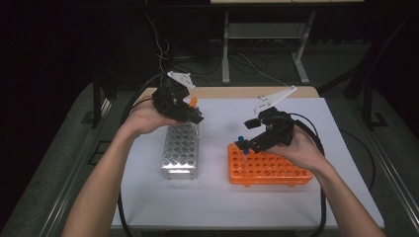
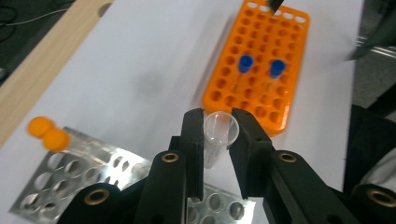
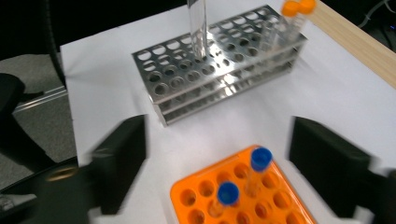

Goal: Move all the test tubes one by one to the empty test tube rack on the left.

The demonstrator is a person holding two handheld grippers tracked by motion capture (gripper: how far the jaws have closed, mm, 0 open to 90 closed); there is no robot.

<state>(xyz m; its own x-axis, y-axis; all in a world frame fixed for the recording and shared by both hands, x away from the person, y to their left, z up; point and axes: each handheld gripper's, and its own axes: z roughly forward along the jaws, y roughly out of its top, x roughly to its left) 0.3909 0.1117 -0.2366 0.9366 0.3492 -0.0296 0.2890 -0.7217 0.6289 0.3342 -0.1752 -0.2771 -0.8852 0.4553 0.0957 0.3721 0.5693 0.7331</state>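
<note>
The clear uncapped tube [image 2: 218, 136] is clamped between the jaws of the left gripper [image 2: 217, 140], its open mouth facing the camera and its long axis running roughly upright, down towards the steel rack [image 1: 180, 150] beneath it. In the right gripper view the same tube [image 3: 197, 28] hangs over the middle holes of that rack [image 3: 219, 70], with its lower end at or just inside one hole; I cannot quite tell whether the tip has entered, since the glassy wall blends with the metal. Seating it turns on that alignment: tube vertical, hole straight below, so the coming move looks like a plain descent by the left hand.

The steel rack stands left of the table's [image 1: 222, 197] centre, and two orange-capped tubes [image 2: 48, 133] sit at its far end, near the wooden strip along the far edge. The left gripper [image 1: 190, 114] is over that far end.

To the right, the orange rack [image 1: 269, 168] lies nearer the right edge and holds two blue-capped tubes [image 3: 243, 175] in its near-left corner holes. The right gripper [image 1: 245, 142] hovers just above them, its jaws spread wide with nothing between them. It is well apart from the clear tube, so the placing falls to the left hand.
</note>
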